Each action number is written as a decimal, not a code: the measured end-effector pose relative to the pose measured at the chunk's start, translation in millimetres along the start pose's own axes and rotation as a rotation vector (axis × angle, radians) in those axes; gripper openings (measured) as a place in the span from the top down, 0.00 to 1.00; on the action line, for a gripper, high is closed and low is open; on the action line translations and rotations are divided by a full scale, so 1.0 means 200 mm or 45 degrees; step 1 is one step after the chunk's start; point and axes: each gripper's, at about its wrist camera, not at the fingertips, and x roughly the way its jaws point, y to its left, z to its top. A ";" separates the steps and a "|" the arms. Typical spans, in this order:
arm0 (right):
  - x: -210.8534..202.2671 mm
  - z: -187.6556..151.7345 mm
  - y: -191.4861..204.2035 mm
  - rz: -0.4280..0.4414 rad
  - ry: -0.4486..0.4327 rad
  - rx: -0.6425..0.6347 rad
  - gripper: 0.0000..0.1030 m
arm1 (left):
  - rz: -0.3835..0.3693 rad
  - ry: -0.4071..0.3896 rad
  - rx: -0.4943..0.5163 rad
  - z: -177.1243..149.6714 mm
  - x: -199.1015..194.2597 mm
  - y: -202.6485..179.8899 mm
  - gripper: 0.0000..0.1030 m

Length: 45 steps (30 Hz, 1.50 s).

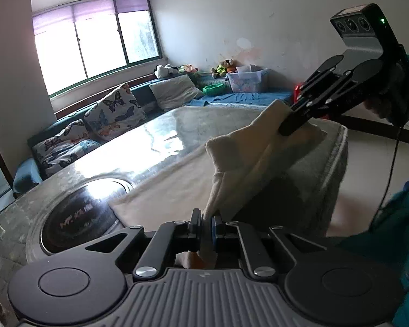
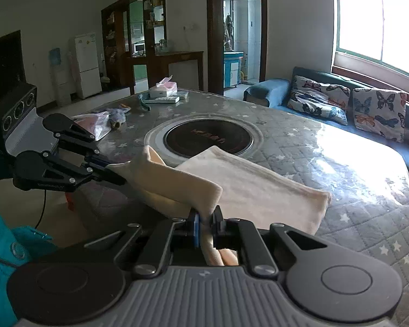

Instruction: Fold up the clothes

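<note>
both grippers pinching the cream cloth at the table edge

the cream cloth (image 2: 248, 185) lies across the middle of my right-wrist frame, its far part flat on the table (image 2: 327, 147) and its near edge lifted off the surface in a soft ridge. in the left-wrist frame the same cloth (image 1: 245, 158) runs from lower centre up toward the right, raised and folded over itself.

my left gripper (image 1: 205, 222) sits at the bottom centre of its own frame, its jaws closed tight on a bunched corner of the cloth. my right gripper (image 2: 205, 224) does the same at the bottom centre of its frame, clamped on another bit of the near edge. each one shows in the other's view: the right gripper (image 1: 286, 128) at the right, biting the cloth's upper end, and the left gripper (image 2: 120, 175) at the left, closed on the cloth's tip.

just behind the cloth, a round black cooktop (image 2: 207, 137) is set into the table. at the upper centre of the right-wrist frame a tissue box (image 2: 166, 87) stands on the far end. butterfly cushions (image 2: 376, 111) line the sofa at the right.
</note>
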 end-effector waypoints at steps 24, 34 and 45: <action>0.97 0.26 -0.66 -0.296 0.129 0.201 0.86 | 0.349 0.262 -0.269 0.08 0.97 0.60 0.75; 0.69 0.07 -0.70 -0.339 0.095 0.331 0.81 | 0.402 0.159 -0.364 0.19 0.86 0.61 0.74; 0.77 -0.06 -0.74 -0.376 0.071 0.523 0.89 | 0.245 0.209 -0.367 0.24 1.01 0.47 0.74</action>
